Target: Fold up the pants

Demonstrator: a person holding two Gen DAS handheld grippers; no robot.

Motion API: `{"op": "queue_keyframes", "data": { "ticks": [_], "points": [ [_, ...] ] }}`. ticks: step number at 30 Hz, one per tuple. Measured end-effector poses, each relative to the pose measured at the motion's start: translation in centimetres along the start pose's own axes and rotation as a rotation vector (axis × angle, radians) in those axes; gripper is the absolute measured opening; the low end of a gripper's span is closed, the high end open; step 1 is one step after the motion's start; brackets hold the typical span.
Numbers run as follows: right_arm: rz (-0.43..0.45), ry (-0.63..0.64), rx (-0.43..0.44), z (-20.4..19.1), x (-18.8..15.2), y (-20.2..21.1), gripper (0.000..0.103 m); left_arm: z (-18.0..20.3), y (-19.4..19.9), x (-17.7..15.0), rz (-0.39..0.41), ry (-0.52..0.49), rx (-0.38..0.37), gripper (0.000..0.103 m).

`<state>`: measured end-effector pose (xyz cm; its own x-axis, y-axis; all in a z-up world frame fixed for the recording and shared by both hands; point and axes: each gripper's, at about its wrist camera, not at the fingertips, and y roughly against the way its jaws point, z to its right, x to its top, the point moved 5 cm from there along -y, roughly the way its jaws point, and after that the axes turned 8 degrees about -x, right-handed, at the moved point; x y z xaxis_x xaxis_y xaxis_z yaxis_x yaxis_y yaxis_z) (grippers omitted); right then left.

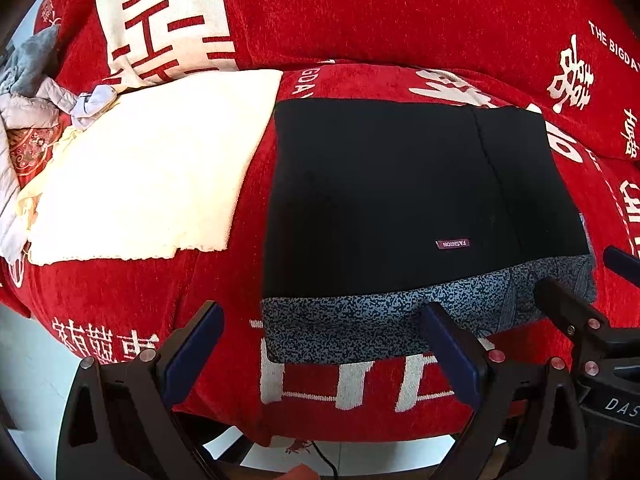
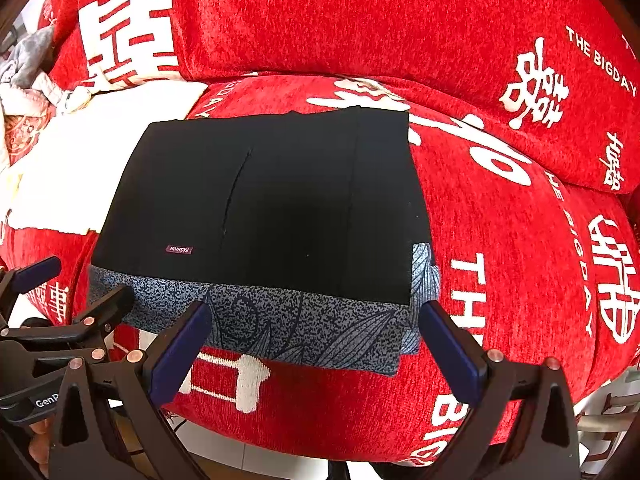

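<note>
The black pants lie folded into a flat rectangle on the red sofa seat, with a small "FASHION" label near the front. Under them a speckled blue-grey garment sticks out along the front edge. The pants also show in the right wrist view, as does the speckled garment. My left gripper is open and empty, just in front of the pile's left part. My right gripper is open and empty, in front of the pile's right part. It also shows at the right in the left wrist view.
A cream folded cloth lies on the seat to the left of the pants. Crumpled grey and white clothes are heaped at the far left. The red sofa backrest rises behind. White floor shows below the seat's front edge.
</note>
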<state>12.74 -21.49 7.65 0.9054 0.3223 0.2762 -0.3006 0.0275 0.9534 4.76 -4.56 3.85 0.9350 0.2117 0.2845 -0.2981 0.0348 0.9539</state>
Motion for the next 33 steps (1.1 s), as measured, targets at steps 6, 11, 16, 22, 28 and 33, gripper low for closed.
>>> {"op": "queue_keyframes", "data": {
  "ticks": [6, 11, 16, 22, 28, 33],
  "points": [
    [0.001, 0.003, -0.001, 0.11, 0.05, 0.03, 0.103, 0.06, 0.07, -0.01, 0.001, 0.000, 0.004, 0.099],
    [0.000, 0.002, -0.002, 0.08, 0.05, 0.07, 0.103, 0.14, 0.12, -0.03, 0.002, 0.002, 0.007, 0.099],
    [0.001, 0.003, -0.001, 0.10, 0.04, 0.11, 0.103, 0.15, 0.10, -0.06, 0.000, 0.005, 0.003, 0.099],
    [0.000, 0.004, 0.000, 0.02, 0.03, 0.11, 0.103, 0.13, 0.08, -0.06, 0.000, 0.004, 0.003, 0.099],
    [0.000, 0.004, -0.001, 0.01, 0.02, 0.11, 0.103, 0.12, 0.03, -0.09, -0.003, 0.007, 0.003, 0.099],
    [0.000, 0.002, -0.001, -0.02, 0.04, 0.12, 0.103, 0.12, -0.05, -0.12, -0.006, 0.010, -0.001, 0.099]
  ]
}}
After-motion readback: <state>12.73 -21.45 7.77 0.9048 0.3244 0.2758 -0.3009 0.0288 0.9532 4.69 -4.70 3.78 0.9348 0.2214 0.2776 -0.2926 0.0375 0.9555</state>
